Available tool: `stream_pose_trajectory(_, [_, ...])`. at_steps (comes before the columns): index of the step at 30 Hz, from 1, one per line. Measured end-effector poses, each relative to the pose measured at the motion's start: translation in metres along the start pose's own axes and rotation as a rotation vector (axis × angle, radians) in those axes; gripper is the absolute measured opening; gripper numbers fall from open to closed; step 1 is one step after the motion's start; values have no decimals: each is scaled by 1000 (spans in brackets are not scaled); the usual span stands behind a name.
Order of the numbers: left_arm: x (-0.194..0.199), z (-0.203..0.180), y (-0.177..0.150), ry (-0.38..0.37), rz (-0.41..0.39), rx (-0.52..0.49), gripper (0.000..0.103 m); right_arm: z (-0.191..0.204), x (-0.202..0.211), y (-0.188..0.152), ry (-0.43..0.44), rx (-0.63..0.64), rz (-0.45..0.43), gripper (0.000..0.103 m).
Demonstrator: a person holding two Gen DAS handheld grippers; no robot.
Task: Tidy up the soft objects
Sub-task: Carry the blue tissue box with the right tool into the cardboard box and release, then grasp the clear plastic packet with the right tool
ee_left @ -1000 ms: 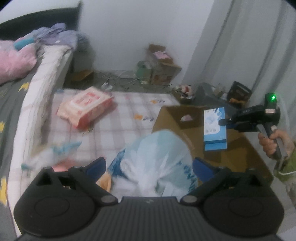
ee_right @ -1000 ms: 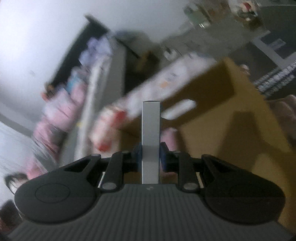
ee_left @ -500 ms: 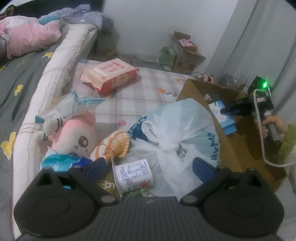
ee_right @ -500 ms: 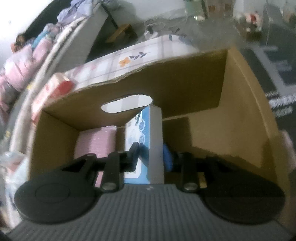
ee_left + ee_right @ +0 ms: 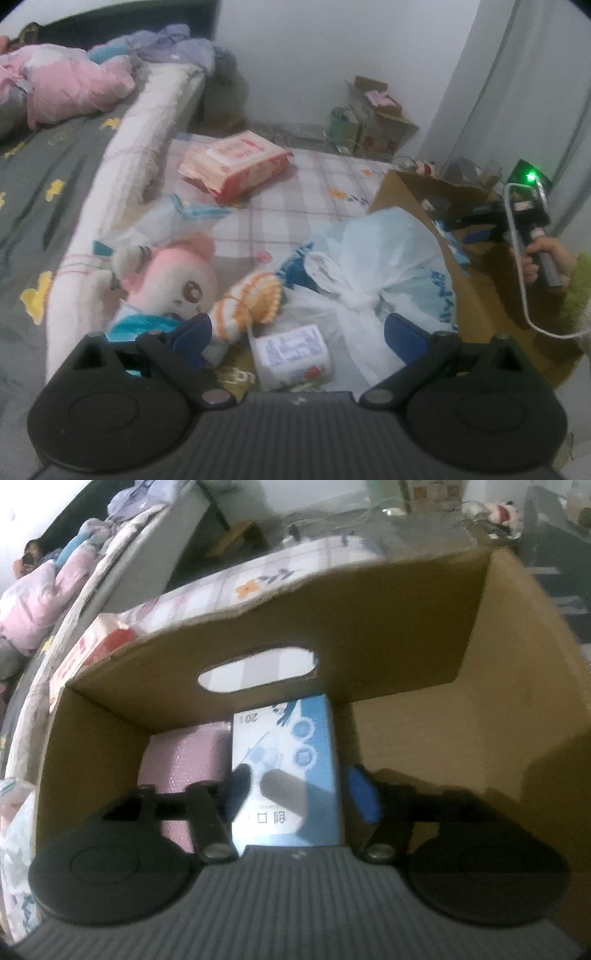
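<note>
the right gripper [image 5: 295, 794] fingers are opening, releasing the blue box [image 5: 284, 771] inside the cardboard box [image 5: 480, 716]; the left gripper [image 5: 297, 332] hovers with fingers spread and empty over the plush toy [image 5: 173, 273].

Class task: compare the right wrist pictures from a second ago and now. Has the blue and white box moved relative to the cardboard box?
Yes. The blue and white box has gone down, from above the cardboard box to inside it, beside a pink item.
</note>
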State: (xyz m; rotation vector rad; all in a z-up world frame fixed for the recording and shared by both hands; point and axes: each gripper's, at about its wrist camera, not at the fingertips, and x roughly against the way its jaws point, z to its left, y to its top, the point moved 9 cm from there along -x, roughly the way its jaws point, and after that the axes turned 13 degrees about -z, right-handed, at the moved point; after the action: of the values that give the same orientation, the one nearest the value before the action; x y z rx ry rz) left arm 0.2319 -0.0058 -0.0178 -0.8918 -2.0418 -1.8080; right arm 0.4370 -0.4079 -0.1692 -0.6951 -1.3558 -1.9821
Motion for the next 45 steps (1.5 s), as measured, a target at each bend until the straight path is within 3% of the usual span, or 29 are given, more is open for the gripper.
stream_pose_trajectory(2, [3,8,4,15,-23,5,100,2,11,8,4,-30,-36,81])
stream_pose_trajectory(8, [12,34,23,64,-102,7,100,25,57,34,53,-95,-110,81])
stream_pose_trajectory(13, [14,62,41,114,-158,20,100,88,101,49,248,-175,-111,81])
stream_pose_trajectory(17, [7,86,48,138,-172,72,97,174,104,42,406,-151,-35,81])
stream_pose_trajectory(22, [-14,122,59,170,-140,180,84,276,58,15,525,-218,166,81])
stream_pose_trajectory(25, [-29,147,70,203,-114,205,80,319,23,-5,512,-273,252,81])
stream_pose_trajectory(28, [-49,163,72,222,-36,213,77,349,-11,-24,473,-294,292,81])
stream_pose_trajectory(36, [-92,175,55,193,90,206,75,368,-82,-84,386,-388,406,78])
stream_pose_trajectory(41, [-107,173,35,158,180,249,74,381,-96,-104,418,-405,434,54])
stream_pose_trajectory(45, [-106,175,34,147,167,294,73,384,-102,-105,423,-410,411,47])
